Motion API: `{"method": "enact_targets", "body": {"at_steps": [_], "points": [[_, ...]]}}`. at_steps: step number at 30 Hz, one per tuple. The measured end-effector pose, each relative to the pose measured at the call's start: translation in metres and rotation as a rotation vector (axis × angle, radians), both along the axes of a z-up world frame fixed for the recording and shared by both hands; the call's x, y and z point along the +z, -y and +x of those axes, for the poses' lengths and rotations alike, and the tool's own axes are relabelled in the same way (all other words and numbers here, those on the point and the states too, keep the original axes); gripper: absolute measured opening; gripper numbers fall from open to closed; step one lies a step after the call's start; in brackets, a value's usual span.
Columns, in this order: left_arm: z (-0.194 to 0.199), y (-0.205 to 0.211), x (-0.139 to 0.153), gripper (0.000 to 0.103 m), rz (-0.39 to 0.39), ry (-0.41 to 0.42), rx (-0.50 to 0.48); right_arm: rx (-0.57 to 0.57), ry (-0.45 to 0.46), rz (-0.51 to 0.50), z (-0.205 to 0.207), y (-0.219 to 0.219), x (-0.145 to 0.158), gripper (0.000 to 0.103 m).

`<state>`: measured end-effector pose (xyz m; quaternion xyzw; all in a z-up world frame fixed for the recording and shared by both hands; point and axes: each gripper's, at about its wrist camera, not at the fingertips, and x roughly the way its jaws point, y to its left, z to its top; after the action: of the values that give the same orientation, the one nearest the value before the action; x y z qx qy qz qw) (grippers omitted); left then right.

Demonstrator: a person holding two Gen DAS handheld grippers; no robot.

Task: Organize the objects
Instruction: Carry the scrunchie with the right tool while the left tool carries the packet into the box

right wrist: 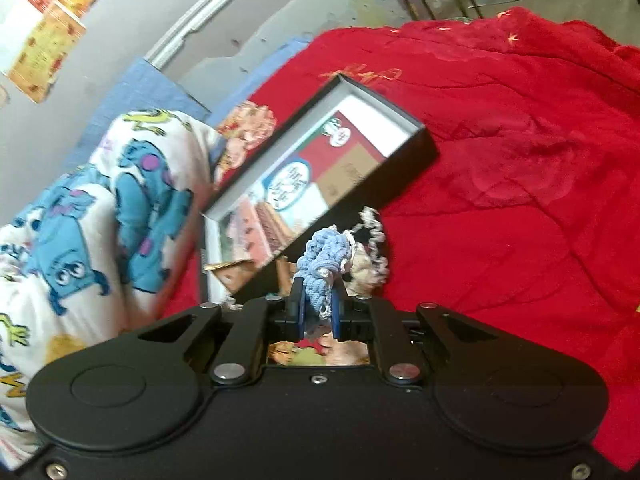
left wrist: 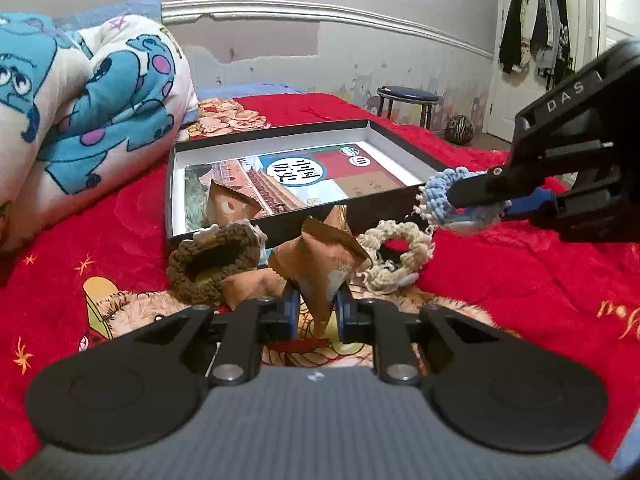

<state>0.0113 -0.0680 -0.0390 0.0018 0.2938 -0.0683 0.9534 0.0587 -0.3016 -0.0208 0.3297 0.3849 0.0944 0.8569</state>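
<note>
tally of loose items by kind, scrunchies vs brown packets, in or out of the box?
Crochet scrunchies: 3, blue one in the right gripper, brown one and cream one on the red blanket.
Brown paper packets: 3, one in the left gripper, one in the black box, one on the blanket.
Total: 6

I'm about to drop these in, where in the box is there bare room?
Free: the box's far right corner, white floor beyond the printed card. Its near left corner holds a brown packet. Crowded: the bedspread before the box, with brown scrunchie and cream scrunchie.
</note>
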Motion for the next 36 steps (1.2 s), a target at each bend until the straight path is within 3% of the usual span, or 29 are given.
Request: {"method": "enact_targets", "body": {"at_steps": [6,14,17,23,29,36], "points": [[-0.003,-0.014,0.018,0.020,-0.043,0.019,0.029,0.010,0.028,0.010,-0.001,0.002,0.011,0.012],[-0.029,-0.060,0.064,0.020,-0.085,0.051,0.114,0.035,0.047,-0.050,0.011,-0.024,0.064,0.012],[-0.023,-0.065,0.080,0.020,-0.151,0.063,0.119,0.068,0.071,-0.063,0.012,-0.033,0.085,0.012],[0.012,-0.040,0.094,0.020,-0.145,0.083,0.071,0.092,0.114,-0.096,0.034,-0.030,0.105,0.012],[0.064,-0.028,0.096,0.020,-0.199,0.098,0.080,0.075,0.107,-0.114,0.069,-0.018,0.087,0.012],[0.112,-0.029,0.098,0.021,-0.206,0.119,0.131,0.028,0.087,-0.087,0.112,-0.008,0.058,0.012]]}}
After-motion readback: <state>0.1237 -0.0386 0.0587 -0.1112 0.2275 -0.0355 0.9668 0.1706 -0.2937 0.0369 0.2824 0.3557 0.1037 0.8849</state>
